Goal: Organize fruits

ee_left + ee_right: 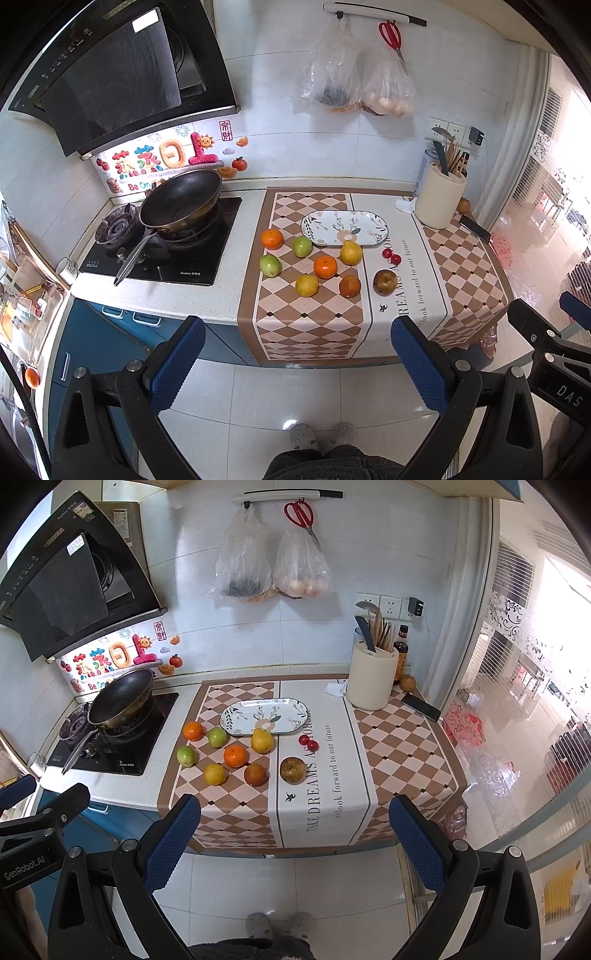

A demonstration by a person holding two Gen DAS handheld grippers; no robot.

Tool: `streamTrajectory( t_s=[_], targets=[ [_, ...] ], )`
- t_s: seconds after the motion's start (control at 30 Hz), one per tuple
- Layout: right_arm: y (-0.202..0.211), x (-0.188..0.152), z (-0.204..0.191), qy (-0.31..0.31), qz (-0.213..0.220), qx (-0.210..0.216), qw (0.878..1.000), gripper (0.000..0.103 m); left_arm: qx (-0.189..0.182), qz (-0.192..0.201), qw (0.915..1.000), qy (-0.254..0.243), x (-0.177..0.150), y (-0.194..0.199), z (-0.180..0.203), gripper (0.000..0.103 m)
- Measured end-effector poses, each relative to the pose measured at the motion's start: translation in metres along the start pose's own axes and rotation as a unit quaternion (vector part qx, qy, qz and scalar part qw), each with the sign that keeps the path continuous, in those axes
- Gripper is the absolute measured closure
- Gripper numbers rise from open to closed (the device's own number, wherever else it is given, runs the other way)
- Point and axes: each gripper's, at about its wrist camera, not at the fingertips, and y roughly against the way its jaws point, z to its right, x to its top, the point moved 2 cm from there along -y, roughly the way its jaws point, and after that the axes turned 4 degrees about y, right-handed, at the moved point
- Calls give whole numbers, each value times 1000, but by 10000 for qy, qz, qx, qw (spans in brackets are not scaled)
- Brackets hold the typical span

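Note:
Several fruits lie on a checkered cloth (306, 325) on the counter, in front of an empty oval floral plate (344, 228) (264, 711). Among them are two oranges (272, 238) (325, 266), two green fruits (302, 246) (270, 265), yellow pears (351, 252) (306, 285), a dark orange fruit (349, 286), a brown apple (385, 282) (293, 770) and small red cherries (391, 256) (308, 741). My left gripper (299, 365) and right gripper (295, 842) are both open, held back from the counter above the floor, with nothing between their fingers.
A wok (181, 201) sits on the gas hob at left under a range hood (110, 74). A cream utensil holder (439, 197), a phone (474, 228) and a crumpled tissue (406, 206) are at the back right. Plastic bags (332, 70) and red scissors (391, 35) hang on the wall. Slippered feet (321, 435) stand on the tile floor.

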Motion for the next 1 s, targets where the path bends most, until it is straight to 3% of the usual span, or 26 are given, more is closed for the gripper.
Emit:
streamTrajectory(
  t_s=[0.7, 1.0],
  targets=[
    [3, -4, 0, -64, 27, 94, 9999, 0, -11, 24, 10000, -5, 7, 6, 5, 0],
    [-23, 7, 19, -359, 88, 263, 9990, 0, 66, 56, 9999, 53, 13, 5, 11, 0]
  ],
)
